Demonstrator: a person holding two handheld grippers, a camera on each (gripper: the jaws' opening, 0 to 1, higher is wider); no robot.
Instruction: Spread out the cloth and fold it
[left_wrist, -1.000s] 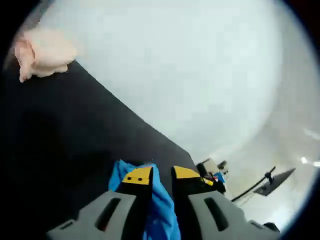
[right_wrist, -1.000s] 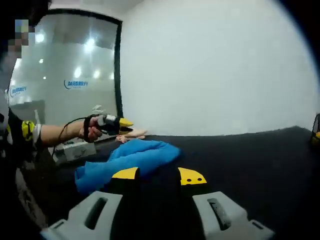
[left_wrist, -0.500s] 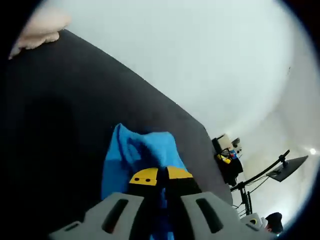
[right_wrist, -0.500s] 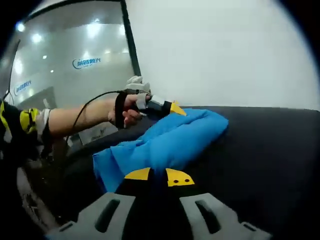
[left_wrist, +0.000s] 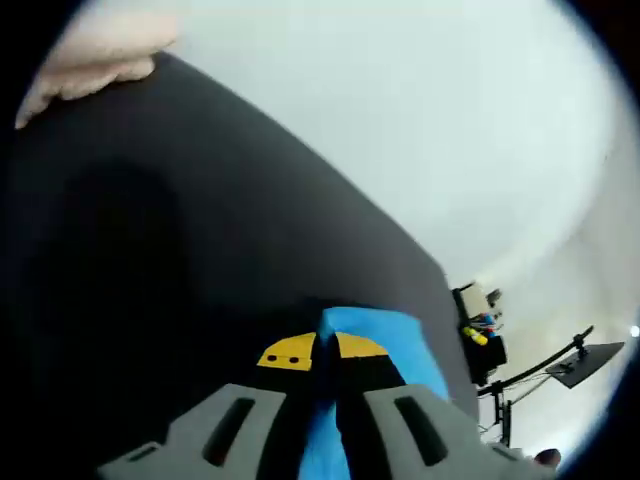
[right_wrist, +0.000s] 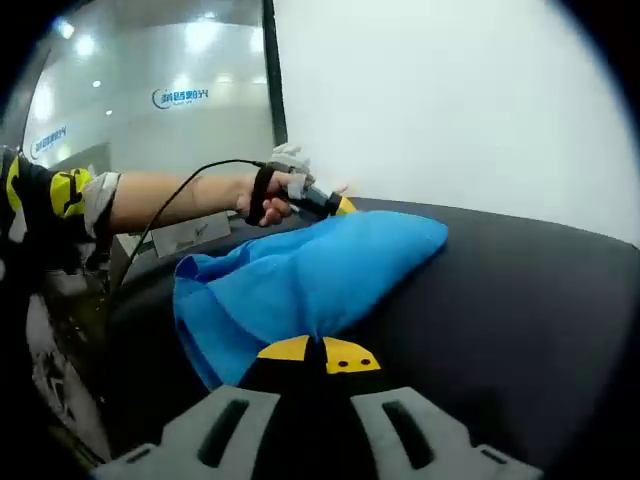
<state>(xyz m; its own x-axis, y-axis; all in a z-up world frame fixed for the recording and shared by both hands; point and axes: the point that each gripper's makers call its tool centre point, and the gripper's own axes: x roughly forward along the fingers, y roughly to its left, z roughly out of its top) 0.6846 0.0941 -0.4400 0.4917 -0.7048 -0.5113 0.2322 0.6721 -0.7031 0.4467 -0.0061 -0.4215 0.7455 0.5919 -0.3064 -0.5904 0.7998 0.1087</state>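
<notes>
Blue cloth (right_wrist: 300, 280) on black table (right_wrist: 520, 300); white wall (right_wrist: 450, 100) behind.

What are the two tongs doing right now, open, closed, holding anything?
Left tongs: closed on an edge of the blue cloth.
Right tongs: closed on another part of the blue cloth, which lies stretched between the two over the black table.

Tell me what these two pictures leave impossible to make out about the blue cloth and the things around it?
- Blue cloth, left gripper view: its lower part is hidden behind the left gripper.
- Cloth's far corner, right gripper view: covered by the person's hand, so the grip there is unclear.
- Pale pink thing, left gripper view: cut off by the edge and blurred.
- Wall lettering, right gripper view: too small to read.
</notes>
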